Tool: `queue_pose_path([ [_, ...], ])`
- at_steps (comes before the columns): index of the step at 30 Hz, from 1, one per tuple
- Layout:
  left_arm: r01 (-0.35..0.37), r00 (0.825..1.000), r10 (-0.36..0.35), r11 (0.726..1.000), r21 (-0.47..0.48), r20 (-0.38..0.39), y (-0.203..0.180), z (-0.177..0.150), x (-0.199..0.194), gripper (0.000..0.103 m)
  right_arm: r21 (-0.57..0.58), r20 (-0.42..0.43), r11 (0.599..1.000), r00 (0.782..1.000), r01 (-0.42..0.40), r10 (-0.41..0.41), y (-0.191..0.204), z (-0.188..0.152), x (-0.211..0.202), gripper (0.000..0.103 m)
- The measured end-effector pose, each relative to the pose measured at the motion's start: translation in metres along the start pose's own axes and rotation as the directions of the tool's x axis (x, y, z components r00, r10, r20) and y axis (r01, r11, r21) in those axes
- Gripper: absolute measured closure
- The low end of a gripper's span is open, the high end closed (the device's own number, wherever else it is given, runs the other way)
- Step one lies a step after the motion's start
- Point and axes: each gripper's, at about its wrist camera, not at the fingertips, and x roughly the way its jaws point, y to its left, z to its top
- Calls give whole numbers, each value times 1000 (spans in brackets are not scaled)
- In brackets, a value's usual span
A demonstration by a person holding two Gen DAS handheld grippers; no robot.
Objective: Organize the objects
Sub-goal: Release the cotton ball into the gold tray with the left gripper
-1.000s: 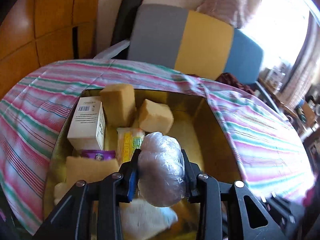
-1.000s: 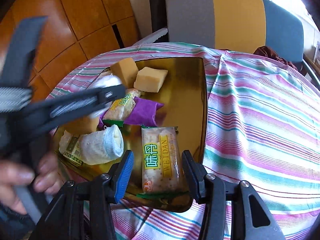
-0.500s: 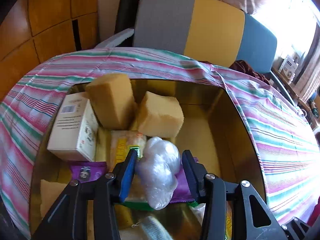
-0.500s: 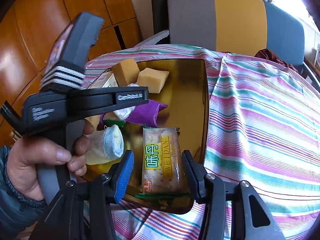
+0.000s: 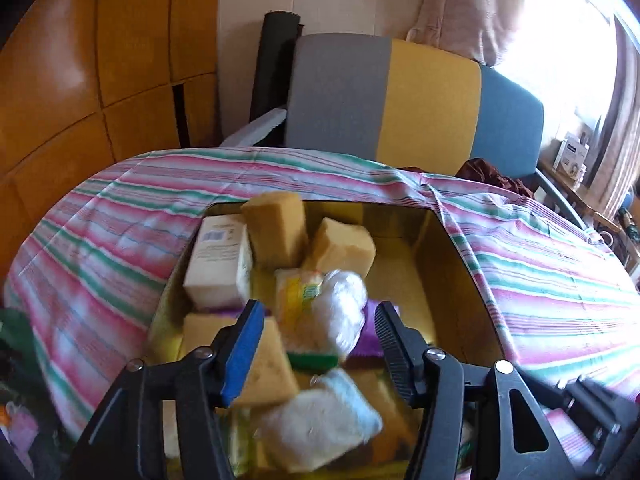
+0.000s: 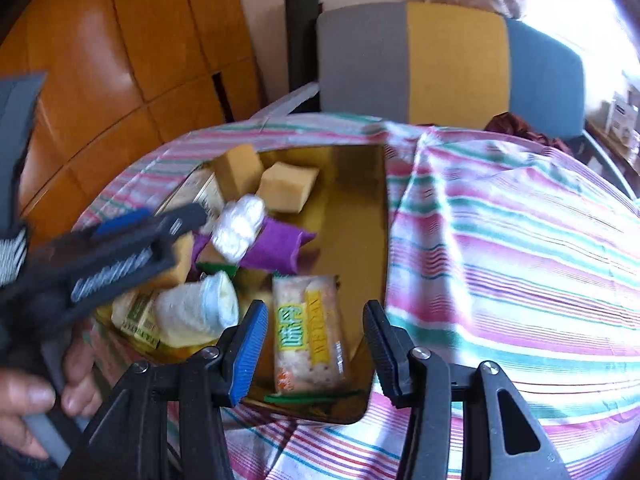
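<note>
Cracker packet (image 6: 310,330) is lying lengthwise in the gold tray (image 6: 362,216) between the right gripper (image 6: 316,346) jaws (spread, not touching), while the left gripper (image 5: 320,344) is opening, clear of the plastic-wrapped bundle (image 5: 340,312) ahead.

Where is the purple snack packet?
In the right wrist view the crinkly purple snack packet lies inside the shiny gold tray, near its middle, just right of the clear plastic-wrapped bundle and beyond the yellow cracker packet.

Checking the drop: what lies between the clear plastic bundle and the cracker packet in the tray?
The purple packet, partly under the plastic bundle; then bare gold tray before the cracker packet. Right wrist view.
</note>
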Motion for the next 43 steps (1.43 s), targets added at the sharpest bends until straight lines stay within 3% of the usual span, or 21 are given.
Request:
queue_pose_path([
  [9, -65, 998, 65, 998, 12, 19, 10, -27, -37, 9, 58, 54, 991, 991, 123, -126, -5, 2, -13, 50],
  [14, -64, 998, 64, 998, -6, 0, 18, -41, -46, 0, 48, 61, 984, 983, 169, -172, -2, -2, -15, 50],
  [25, -136, 991, 136, 991, 3, -7, 18, -51, -53, 0, 3, 44, 987, 986, 163, -163, 11, -12, -14, 50],
  [43, -135, 991, 135, 991, -9, 1, 21, -51, -53, 0, -16, 51, 989, 988, 146, -145, 21, -10, -13, 50],
])
